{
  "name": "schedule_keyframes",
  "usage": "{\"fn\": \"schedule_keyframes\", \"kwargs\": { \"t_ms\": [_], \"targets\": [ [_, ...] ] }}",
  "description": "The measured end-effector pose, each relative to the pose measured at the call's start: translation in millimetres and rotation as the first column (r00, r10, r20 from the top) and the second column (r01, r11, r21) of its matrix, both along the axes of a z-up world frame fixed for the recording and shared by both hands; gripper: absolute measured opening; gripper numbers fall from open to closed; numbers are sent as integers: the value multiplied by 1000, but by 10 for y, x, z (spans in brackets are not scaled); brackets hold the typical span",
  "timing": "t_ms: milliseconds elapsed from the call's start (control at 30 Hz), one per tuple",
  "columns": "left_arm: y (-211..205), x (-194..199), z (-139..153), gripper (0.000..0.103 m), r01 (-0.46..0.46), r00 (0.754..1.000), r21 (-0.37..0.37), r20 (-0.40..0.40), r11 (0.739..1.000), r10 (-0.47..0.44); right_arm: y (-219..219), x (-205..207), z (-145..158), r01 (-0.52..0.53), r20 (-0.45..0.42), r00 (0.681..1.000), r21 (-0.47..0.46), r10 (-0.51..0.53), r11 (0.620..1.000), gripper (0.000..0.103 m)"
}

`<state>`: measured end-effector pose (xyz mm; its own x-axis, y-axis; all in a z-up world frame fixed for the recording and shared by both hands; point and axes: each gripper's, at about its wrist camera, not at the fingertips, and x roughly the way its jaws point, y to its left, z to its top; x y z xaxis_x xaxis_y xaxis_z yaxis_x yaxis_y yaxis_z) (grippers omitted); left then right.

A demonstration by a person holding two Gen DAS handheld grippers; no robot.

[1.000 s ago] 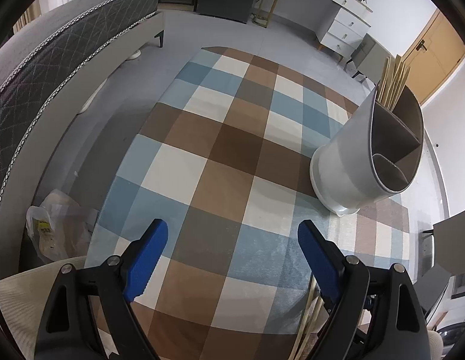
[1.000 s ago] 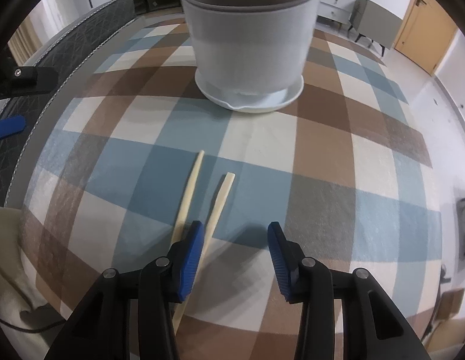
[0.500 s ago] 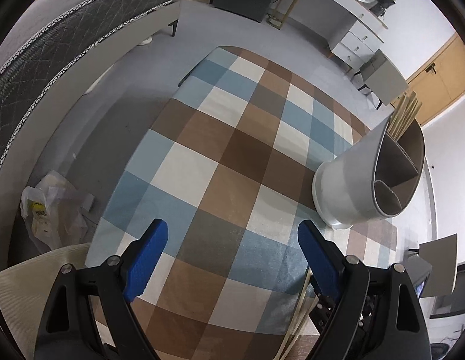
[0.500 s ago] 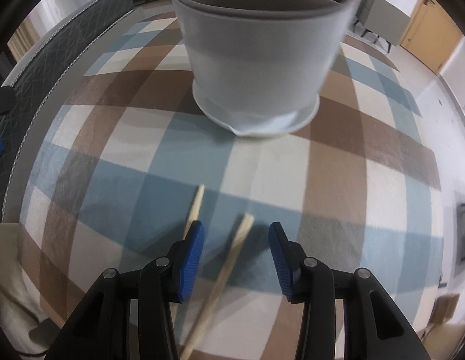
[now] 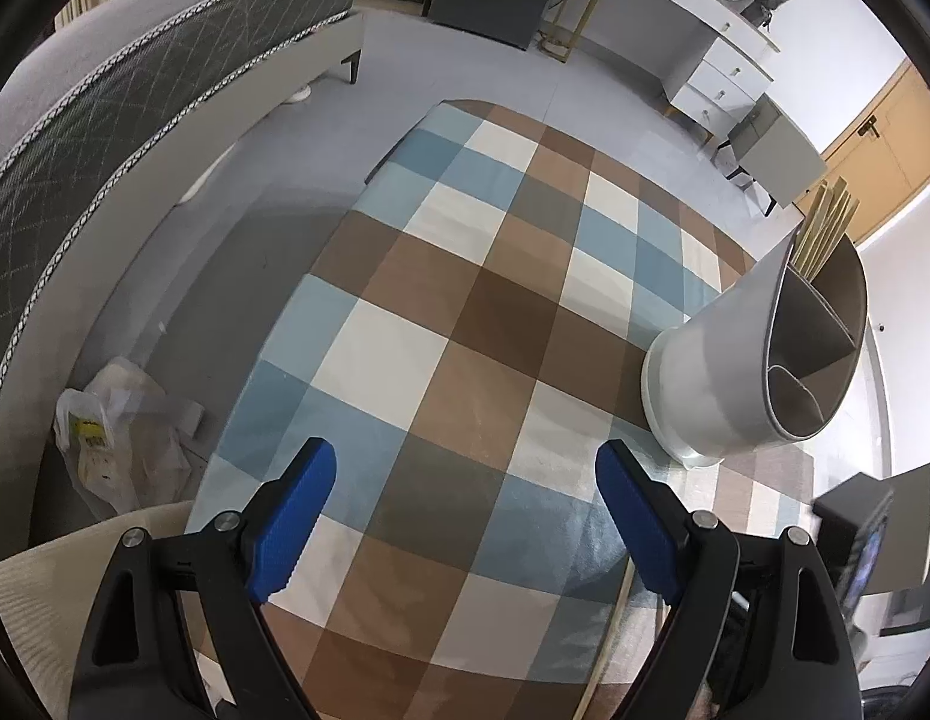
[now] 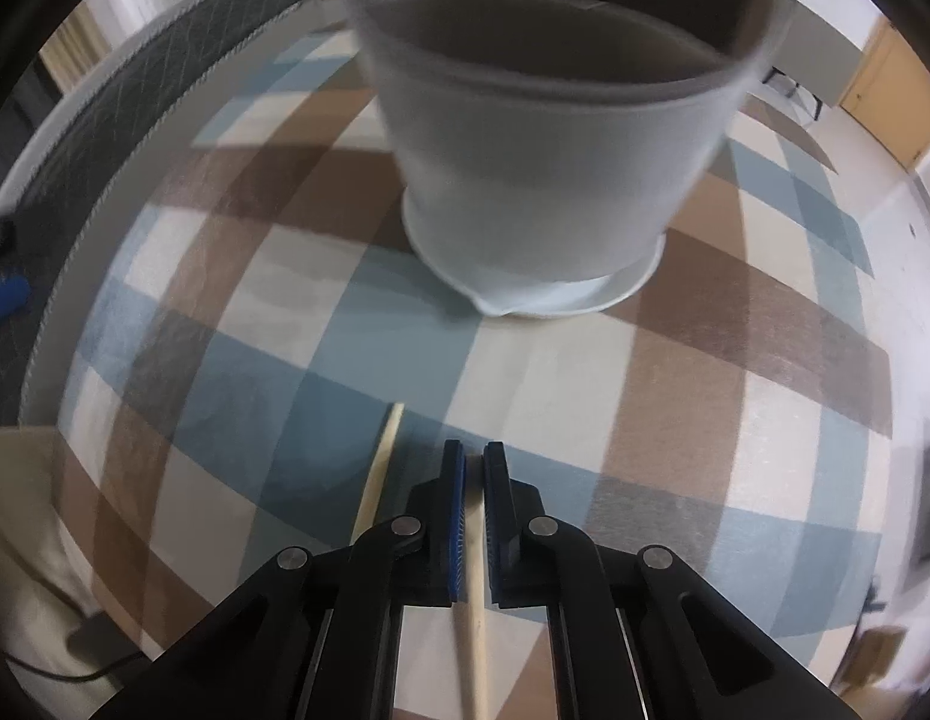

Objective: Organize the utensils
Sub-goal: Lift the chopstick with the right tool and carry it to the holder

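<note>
The right gripper [image 6: 474, 468] has just closed its fingers on one chopstick [image 6: 476, 594] lying on the checked desk [image 6: 735, 360]; a second chopstick [image 6: 378, 474] lies just left. The divided holder [image 6: 543, 150] stands ahead. The left gripper [image 5: 465, 495] hangs wide open, empty.

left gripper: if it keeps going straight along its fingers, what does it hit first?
Likely the bare checked tablecloth. The left gripper is open with nothing between its fingers; the utensil holder sits off to the right of that line.
</note>
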<state>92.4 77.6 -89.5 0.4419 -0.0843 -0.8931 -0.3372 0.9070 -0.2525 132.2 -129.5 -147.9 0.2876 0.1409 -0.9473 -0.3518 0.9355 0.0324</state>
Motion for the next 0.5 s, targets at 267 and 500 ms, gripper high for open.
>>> {"fn": "schedule_keyframes", "kwargs": {
  "t_ms": [267,500],
  "targets": [
    [-151,10,-21,85,53,999,42,4,998,-53,-488,-113,321,100,59,992,199,-114,975,5],
    [-344,-5,-87,85,128,992,87,-13,988,-128,-831,-205,581,163,82,974,404,-214,900,5]
  ]
}}
